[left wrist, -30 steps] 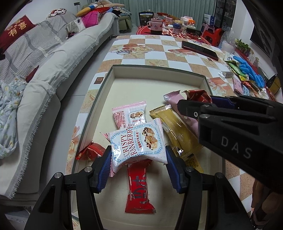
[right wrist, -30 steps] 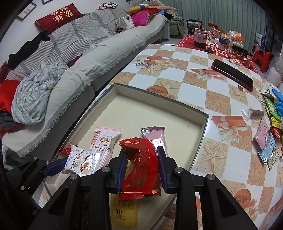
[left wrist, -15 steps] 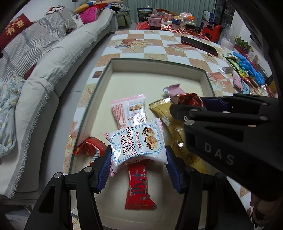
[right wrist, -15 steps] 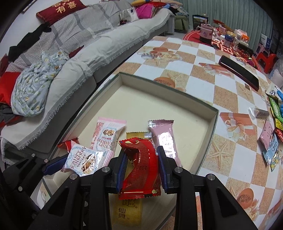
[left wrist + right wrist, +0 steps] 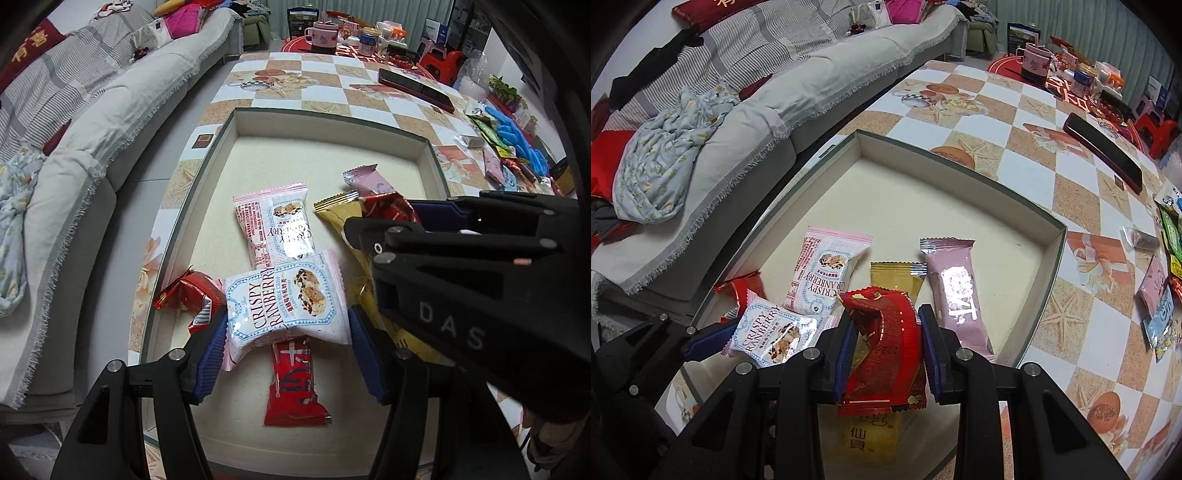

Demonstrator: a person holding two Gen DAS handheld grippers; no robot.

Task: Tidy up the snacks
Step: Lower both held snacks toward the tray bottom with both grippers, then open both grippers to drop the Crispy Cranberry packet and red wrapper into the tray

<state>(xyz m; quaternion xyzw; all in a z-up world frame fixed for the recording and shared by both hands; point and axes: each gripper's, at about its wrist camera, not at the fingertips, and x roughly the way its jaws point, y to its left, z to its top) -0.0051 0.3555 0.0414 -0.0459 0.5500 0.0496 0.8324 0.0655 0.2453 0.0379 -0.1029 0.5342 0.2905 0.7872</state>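
A shallow cream box lies on the checkered table. My left gripper hovers over its near end. Its jaws are opening, with a blue-and-white Crispy Cranberry packet still between the pads, which no longer press on it. That packet overlaps a red bar lying in the box. Beside it my right gripper is shut on a crumpled red packet above a gold packet. A pink cranberry packet, a pink bar and a small red packet also lie in the box.
Several loose snack packets are spread along the table's right side, next to blue gloves. A long dark device lies at the far right of the table. Mugs and jars stand at the far end. A grey sofa runs along the left.
The left jaws have spread slightly around the cranberry packet. The right gripper still grips the red packet and has hardly moved.
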